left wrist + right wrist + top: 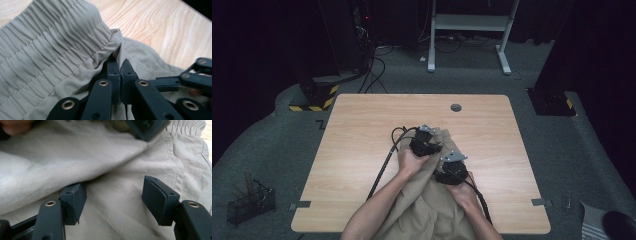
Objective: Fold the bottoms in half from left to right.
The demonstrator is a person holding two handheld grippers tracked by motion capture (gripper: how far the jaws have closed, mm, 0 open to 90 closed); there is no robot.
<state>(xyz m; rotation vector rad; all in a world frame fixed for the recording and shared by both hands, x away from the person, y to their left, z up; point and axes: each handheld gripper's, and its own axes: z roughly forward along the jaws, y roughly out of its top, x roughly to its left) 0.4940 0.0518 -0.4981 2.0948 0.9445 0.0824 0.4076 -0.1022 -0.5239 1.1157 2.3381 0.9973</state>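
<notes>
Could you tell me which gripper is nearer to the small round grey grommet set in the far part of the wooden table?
Left. The left gripper sits on the beige trousers, just short of the grommet; the right gripper lies closer to the person.

Bright table, dark surroundings, soft close-ups

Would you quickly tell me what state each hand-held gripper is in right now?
Left hand-held gripper: closed, pinching the elastic waistband edge of the beige fabric garment.
Right hand-held gripper: open, jaws apart over the garment, holding nothing.
</notes>
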